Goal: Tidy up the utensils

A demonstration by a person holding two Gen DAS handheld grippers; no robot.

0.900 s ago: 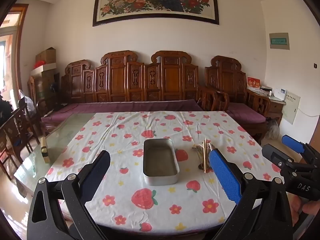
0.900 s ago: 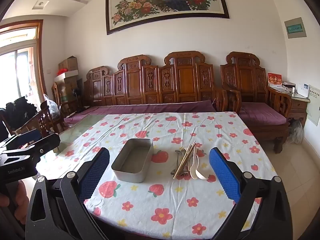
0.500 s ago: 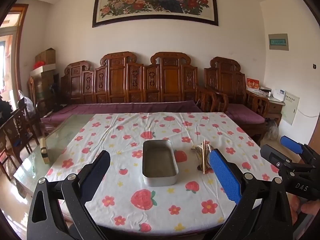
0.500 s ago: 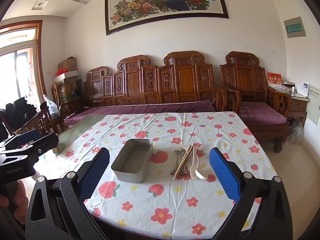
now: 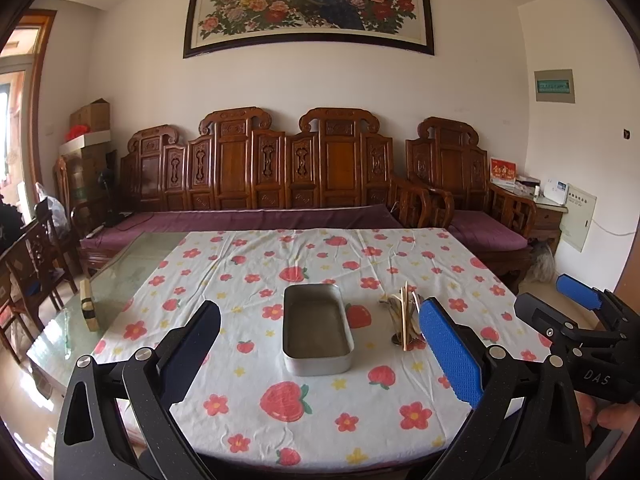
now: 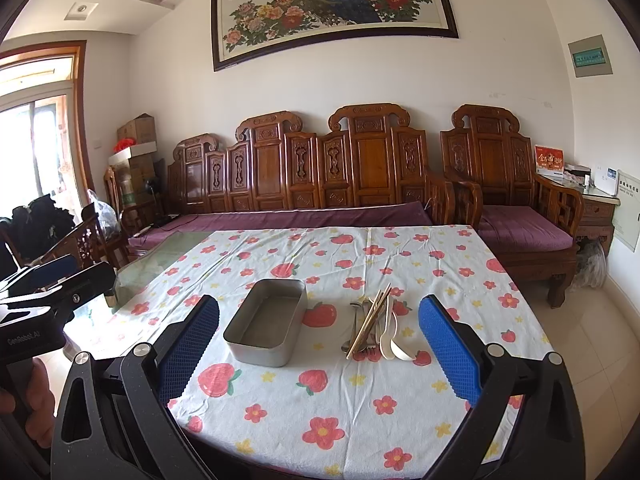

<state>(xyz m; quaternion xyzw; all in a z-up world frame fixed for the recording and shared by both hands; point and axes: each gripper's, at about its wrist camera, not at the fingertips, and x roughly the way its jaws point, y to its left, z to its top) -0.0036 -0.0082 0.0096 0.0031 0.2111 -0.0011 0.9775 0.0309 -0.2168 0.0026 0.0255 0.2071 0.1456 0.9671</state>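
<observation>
We are looking at the utensils [image 6: 374, 330] lying in one loose pile on the cloth [image 6: 320, 400] — chopsticks [image 6: 369, 320] crossed over metal pieces, a pale spoon [image 6: 394, 340] on the right side of the pile. The tin [image 6: 266, 326] is sitting just beside the pile, to its left, and it is showing empty. So nothing is sorted yet; by our read every piece is still waiting to go in.

We are holding the left gripper [image 5: 320, 364] wide with nothing between its fingers, and the right gripper [image 6: 320, 356] equally wide and empty — both hanging back at the near table edge, clear of the pile.

Around: a small block [image 5: 87, 310] on the bare glass at left, a wooden bench [image 6: 320, 184] behind. Nothing is blocking the way to the pile; the crossed chopsticks may be complicating a clean single pick.
</observation>
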